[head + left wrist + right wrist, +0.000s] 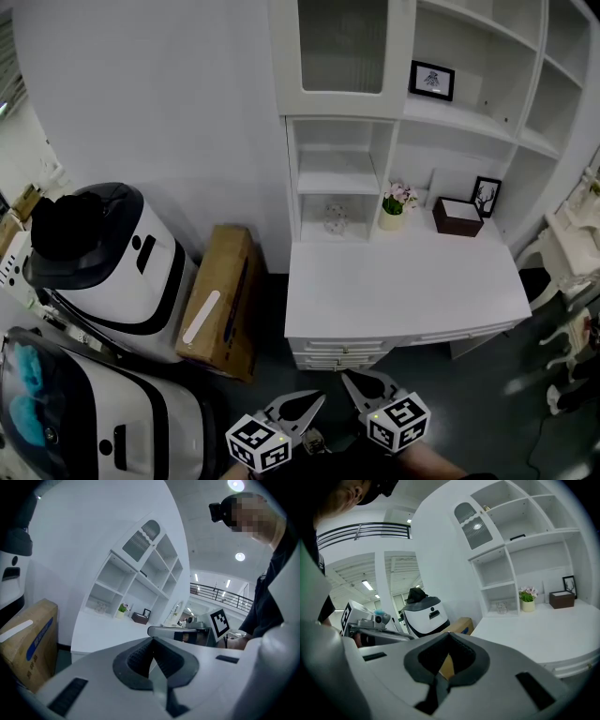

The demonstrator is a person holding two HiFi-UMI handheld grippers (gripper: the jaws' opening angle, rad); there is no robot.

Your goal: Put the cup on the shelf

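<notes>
While left tool (pixel 309 405) and right tool (pixel 356 382) sit closed | clear glass cup (pixel 336 218)

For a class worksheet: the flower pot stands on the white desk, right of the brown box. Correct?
No. The flower pot stands on the white desk to the left of the brown box; the head view shows it.

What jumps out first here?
A white desk with a shelf unit fills the head view's middle; a clear glass cup sits in its lowest cubby, flower pot and brown box to the right. White robots and a cardboard box stand left; the left gripper and right gripper hang shut, empty.
</notes>
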